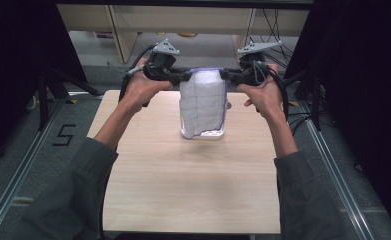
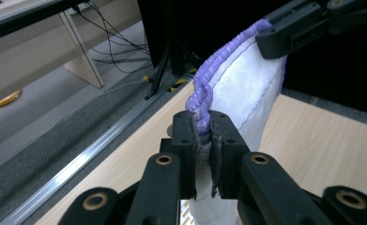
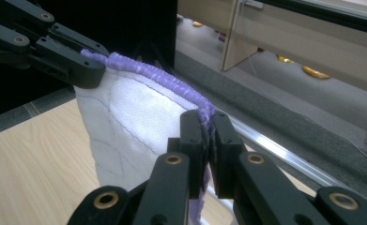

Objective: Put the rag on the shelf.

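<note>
So the white quilted cloth with the purple stitched edge (image 1: 201, 104) is hanging in the air over the far middle of the pale wooden table (image 1: 183, 185), held up by its two top corners, with the bottom hem dangling just above the tabletop or maybe brushing it, hard to call from the high view. The purple top edge runs straight across from one hand to the other, so that's the long line everything hangs off, and the rest of the cloth drops down below the jaws. The left gripper (image 2: 203, 129) has its jaws clamped tight on the left corner, purple trim squeezed right between the pads. Same deal with the right gripper (image 3: 207, 124) on the other corner, pinched shut on the hem. Both hands sit level, about equally far from the middle, neither one nearer. My guess is whatever comes next, laying it flat or folding, depends on keeping that top edge taut and level.
</note>
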Available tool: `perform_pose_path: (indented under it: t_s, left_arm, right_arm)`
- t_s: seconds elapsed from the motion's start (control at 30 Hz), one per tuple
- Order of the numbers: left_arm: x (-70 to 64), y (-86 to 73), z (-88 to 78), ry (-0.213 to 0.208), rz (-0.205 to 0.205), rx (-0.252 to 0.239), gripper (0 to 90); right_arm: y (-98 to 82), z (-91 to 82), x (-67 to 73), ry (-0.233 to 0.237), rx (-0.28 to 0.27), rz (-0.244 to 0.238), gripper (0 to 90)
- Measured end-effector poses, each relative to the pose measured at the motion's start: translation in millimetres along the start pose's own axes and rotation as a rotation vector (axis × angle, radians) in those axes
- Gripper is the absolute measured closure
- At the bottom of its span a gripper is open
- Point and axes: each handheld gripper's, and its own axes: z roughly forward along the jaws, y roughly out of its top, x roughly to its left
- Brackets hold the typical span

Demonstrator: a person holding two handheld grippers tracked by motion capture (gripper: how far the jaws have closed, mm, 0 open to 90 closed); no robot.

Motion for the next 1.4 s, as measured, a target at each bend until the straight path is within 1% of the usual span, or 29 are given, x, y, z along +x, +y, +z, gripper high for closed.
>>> perform_pose_path:
  t_s: [0.03,0.07,0.1,0.13,0.17,0.27,0.3,0.33,0.37,0.47,0.57,0.6,0.67,0.7,0.77,0.8,0.83,0.87,0.9,0.93,1.0,1.03,1.1,1.13,1.17,1.2,1.23,1.3,1.4]
  left_arm:
    - [1.6,0.8,1.1,0.006,-0.002,0.003,81.4]
    - [4.6,1.8,3.5,0.016,-0.001,0.007,81.4]
    - [6.1,2.5,5.0,0.021,-0.002,0.012,81.3]
    - [6.1,2.5,5.0,0.021,-0.002,0.012,81.4]
    - [9.3,3.0,10.1,0.028,-0.024,-0.012,81.3]
    - [13.4,3.5,14.4,0.039,-0.026,-0.006,81.4]
    - [16.7,4.2,19.8,0.045,-0.033,-0.008,81.3]
    - [19.7,4.4,21.5,0.056,-0.027,-0.015,81.3]
    - [21.4,4.0,23.3,0.057,-0.038,-0.031,81.3]
    - [29.9,-0.4,37.1,0.069,-0.083,-0.054,81.2]
    - [35.0,-3.7,47.9,0.079,-0.108,-0.041,81.3]
    - [37.3,-4.5,52.1,0.079,-0.102,-0.038,81.3]
    - [39.9,-5.4,58.8,0.084,-0.12,-0.054,81.2]
    - [41.4,-5.6,60.1,0.087,-0.116,-0.043,81.1]
    - [44.5,-6.6,66.6,0.094,-0.132,-0.057,81.0]
    - [46.4,-7.6,70.4,0.093,-0.134,-0.065,81.0]
    - [48.7,-8.4,72.5,0.093,-0.127,-0.053,80.9]
    - [49.6,-9.8,75.7,0.09,-0.14,-0.062,80.8]
    - [50.4,-11.3,78.3,0.092,-0.14,-0.059,80.8]
    - [50.4,-12.9,80.5,0.101,-0.133,-0.05,80.7]
    - [51.5,-16.0,85.1,0.098,-0.123,-0.032,80.7]
    - [52.0,-17.1,86.9,0.1,-0.13,-0.035,80.6]
    - [53.8,-19.2,89.6,0.105,-0.143,-0.031,80.4]
    - [54.7,-20.2,90.7,0.105,-0.14,-0.019,80.3]
    - [55.8,-21.3,91.3,0.104,-0.13,-0.01,80.3]
    - [56.1,-22.6,92.9,0.104,-0.136,-0.014,80.3]
    - [56.7,-23.5,92.4,0.115,-0.123,-0.001,80.2]
    - [56.9,-26.3,93.7,0.113,-0.141,-0.028,80.1]
    - [57.9,-30.5,96.0,0.113,-0.139,-0.016,79.9]
  right_arm:
    - [2.5,1.3,-1.8,-0.004,-0.002,-0.004,85.8]
    - [3.7,2.2,-1.7,0.0,0.002,0.018,85.8]
    - [6.0,4.2,-3.8,-0.013,-0.004,0.001,85.8]
    - [7.6,4.7,-4.5,-0.015,0.002,0.005,85.8]
    - [9.5,7.1,-6.2,-0.015,-0.001,0.003,85.8]
    - [12.1,10.2,-8.9,-0.032,0.007,0.01,85.8]
    - [13.4,14.3,-11.0,-0.037,0.016,0.035,85.8]
    - [13.7,16.7,-13.6,-0.039,0.01,0.021,85.8]
    - [13.3,19.6,-14.7,-0.049,0.003,0.041,85.8]
    - [13.3,27.0,-19.6,-0.067,0.01,0.057,85.8]
    - [12.9,36.9,-25.5,-0.084,-0.002,0.088,85.8]
    - [13.1,39.4,-27.1,-0.087,0.0,0.086,85.7]
    - [13.3,46.0,-30.6,-0.106,0.003,0.088,85.7]
    - [13.9,49.6,-32.8,-0.108,0.009,0.102,85.7]
    - [13.4,53.8,-35.5,-0.121,0.002,0.118,85.7]
    - [12.8,56.1,-37.1,-0.124,-0.002,0.127,85.7]
    - [11.5,59.1,-38.6,-0.133,-0.001,0.13,85.7]
    - [10.1,62.5,-40.2,-0.138,0.002,0.131,85.6]
    - [8.2,66.0,-41.7,-0.149,0.006,0.131,85.6]
    - [6.1,68.9,-43.0,-0.154,0.017,0.134,85.6]
    - [1.8,75.2,-45.3,-0.159,0.028,0.14,85.6]
    - [-0.3,78.5,-46.4,-0.17,0.033,0.127,85.5]
    - [-2.9,83.4,-46.9,-0.176,0.052,0.14,85.6]
    - [-4.5,85.6,-47.5,-0.18,0.049,0.134,85.5]
    - [-6.3,88.2,-47.0,-0.182,0.061,0.144,85.5]
    - [-7.6,90.4,-49.6,-0.176,0.063,0.117,85.5]
    - [-9.7,92.7,-48.6,-0.179,0.072,0.134,85.5]
    - [-15.0,97.4,-49.9,-0.181,0.081,0.14,85.5]
    - [-22.9,103.2,-52.3,-0.18,0.098,0.163,85.4]
